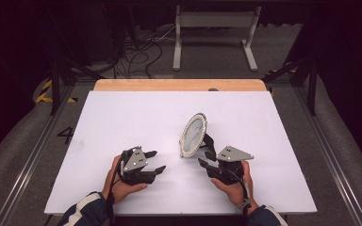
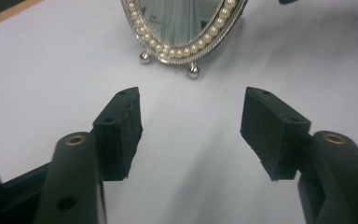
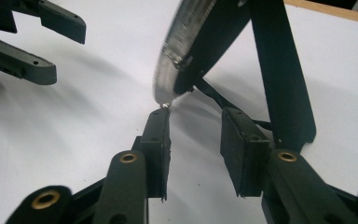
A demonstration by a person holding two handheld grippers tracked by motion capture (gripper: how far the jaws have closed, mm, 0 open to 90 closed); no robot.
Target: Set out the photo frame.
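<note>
A small oval mirror (image 1: 193,133) with a pearl-beaded silver frame stands tilted on its black easel leg (image 1: 209,141) at the middle of the white table (image 1: 122,117). My left gripper (image 1: 156,161) is open a little to the left of it. In the left gripper view the mirror (image 2: 186,28) faces me just beyond the wide-apart jaws (image 2: 191,126). My right gripper (image 1: 206,158) sits open at the mirror's back. In the right gripper view its jaws (image 3: 195,126) stand just below the frame's lower edge (image 3: 177,60), beside the easel leg (image 3: 284,84), with nothing between them.
A wooden strip (image 1: 179,84) runs along the table's far edge. Beyond it are a white stand (image 1: 214,33) and loose cables (image 1: 141,52) on the floor. The left gripper (image 3: 32,42) appears at the upper left of the right gripper view.
</note>
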